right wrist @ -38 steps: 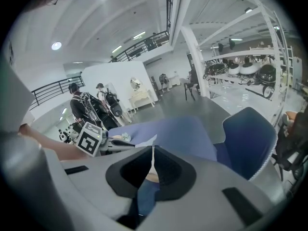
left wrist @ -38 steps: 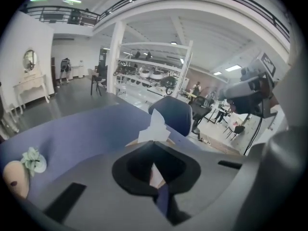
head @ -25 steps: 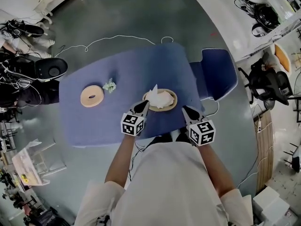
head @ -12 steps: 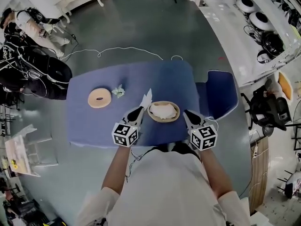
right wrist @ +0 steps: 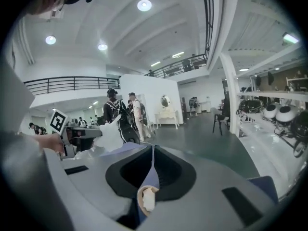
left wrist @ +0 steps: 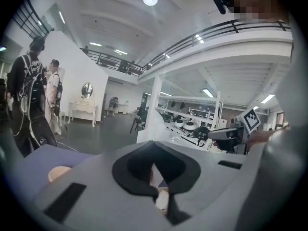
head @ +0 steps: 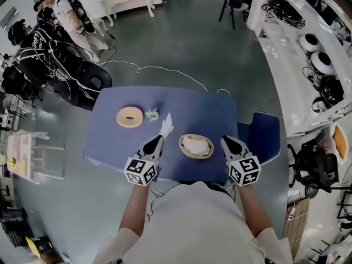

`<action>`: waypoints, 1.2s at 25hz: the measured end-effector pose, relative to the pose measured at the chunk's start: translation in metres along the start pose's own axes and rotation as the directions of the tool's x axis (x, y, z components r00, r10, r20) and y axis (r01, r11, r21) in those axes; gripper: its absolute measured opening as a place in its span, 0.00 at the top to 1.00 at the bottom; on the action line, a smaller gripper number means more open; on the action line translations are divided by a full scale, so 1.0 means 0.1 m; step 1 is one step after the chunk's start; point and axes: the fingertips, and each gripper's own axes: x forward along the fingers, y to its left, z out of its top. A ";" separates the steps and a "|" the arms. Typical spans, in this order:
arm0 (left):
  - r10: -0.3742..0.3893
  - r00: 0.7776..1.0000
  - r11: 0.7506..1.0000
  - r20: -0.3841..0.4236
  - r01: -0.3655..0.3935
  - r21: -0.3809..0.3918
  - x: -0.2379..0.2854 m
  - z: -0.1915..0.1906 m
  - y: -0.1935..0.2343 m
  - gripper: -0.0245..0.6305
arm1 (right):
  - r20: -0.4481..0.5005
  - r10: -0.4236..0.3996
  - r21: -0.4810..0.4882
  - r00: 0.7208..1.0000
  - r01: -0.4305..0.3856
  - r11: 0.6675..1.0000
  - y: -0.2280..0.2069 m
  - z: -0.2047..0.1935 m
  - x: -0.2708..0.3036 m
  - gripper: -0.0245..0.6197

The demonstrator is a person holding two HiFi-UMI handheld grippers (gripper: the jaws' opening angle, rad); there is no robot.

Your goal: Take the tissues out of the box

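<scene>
A round wooden tissue box [head: 196, 147] holding white tissues stands on the blue table [head: 192, 110], between my two grippers. My left gripper [head: 159, 140] is just left of the box, shut on a white tissue [head: 166, 126] that sticks up from its tips, clear of the box. In the left gripper view the tissue [left wrist: 150, 128] rises beyond the closed jaws. My right gripper [head: 226, 142] sits right of the box, jaws together and empty. The right gripper view shows the box [right wrist: 146, 197] below its jaws and the held tissue [right wrist: 111, 128] to the left.
A tan ring-shaped lid [head: 130, 116] and a crumpled tissue [head: 152, 114] lie on the table's far left. A blue chair [head: 264, 135] stands at the table's right. People [head: 52, 34] stand at the far left, and a white counter [head: 297, 54] runs along the right.
My left gripper has drawn a tissue off the box and carried it left, clear of the rim. The right gripper stays beside the box. The head view has shifted.
</scene>
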 end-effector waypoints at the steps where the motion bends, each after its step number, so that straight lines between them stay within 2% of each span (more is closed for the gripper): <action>1: 0.016 1.000 1.000 0.012 -0.016 0.001 -0.05 0.07 -0.01 0.95 | 0.012 0.008 -0.022 1.000 -0.008 1.000 -0.01 0.09 -0.02 0.90; 8: 0.109 0.988 0.994 0.107 -0.109 -0.007 -0.36 0.44 -0.04 0.95 | 0.078 0.069 -0.114 0.995 -0.060 0.992 0.03 0.54 -0.14 0.90; 13: 0.140 0.977 0.990 0.160 -0.140 -0.009 -0.54 0.63 -0.06 0.95 | 0.108 0.087 -0.140 0.990 -0.071 0.988 0.05 0.73 -0.19 0.90; 22: 0.140 0.964 0.989 0.225 -0.149 0.023 -0.69 0.88 -0.12 0.95 | 0.204 0.081 -0.195 0.976 -0.041 0.980 0.03 1.06 -0.39 0.90; 30: 0.137 0.965 0.989 0.223 -0.144 0.017 -0.73 0.88 -0.07 0.95 | 0.207 0.086 -0.195 0.974 -0.045 0.980 0.12 1.11 -0.36 0.90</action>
